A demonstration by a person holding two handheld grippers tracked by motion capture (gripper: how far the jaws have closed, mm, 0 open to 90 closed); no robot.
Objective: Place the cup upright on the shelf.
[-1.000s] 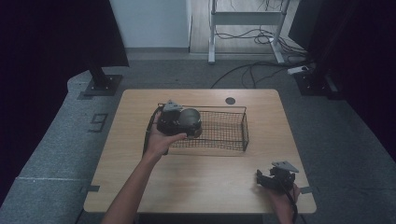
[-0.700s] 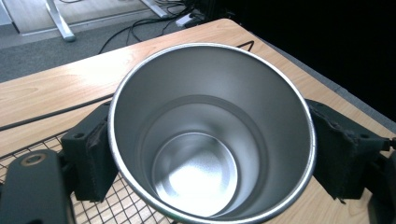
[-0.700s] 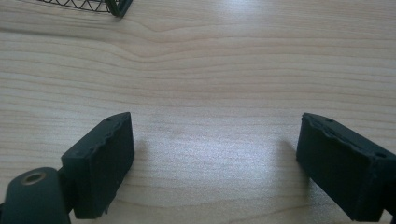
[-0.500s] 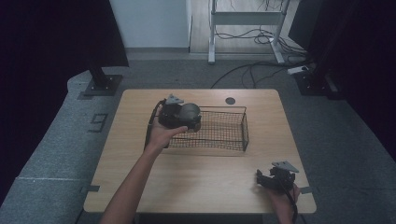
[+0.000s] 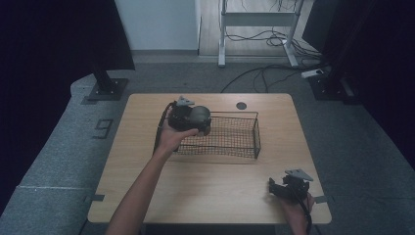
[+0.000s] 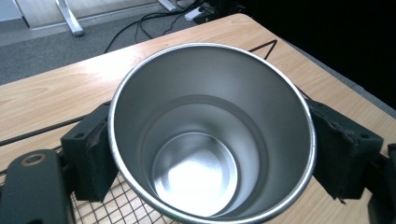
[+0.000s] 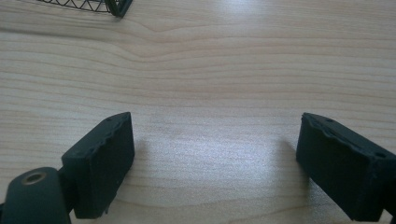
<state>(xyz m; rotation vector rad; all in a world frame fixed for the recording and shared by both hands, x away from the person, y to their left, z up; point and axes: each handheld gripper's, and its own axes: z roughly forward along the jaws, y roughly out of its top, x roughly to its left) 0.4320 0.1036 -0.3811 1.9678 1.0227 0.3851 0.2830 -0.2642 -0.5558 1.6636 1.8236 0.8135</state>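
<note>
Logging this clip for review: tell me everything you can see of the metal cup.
The metal cup is a plain round steel tumbler with a brushed, shiny inside, a thin rolled rim and a stepped wall narrowing to a flat bottom. It is empty. The left gripper clamps it, one black pad on each side of the wall. In the high view the cup is held above the left end of the wire basket, its mouth facing the gripper's camera.

We see a light wooden table on grey carpet, which bears a pale numeral 9 well left of the left gripper. Beyond it stand a white wall, a metal frame over tangled cables, and dark panels on black bases
</note>
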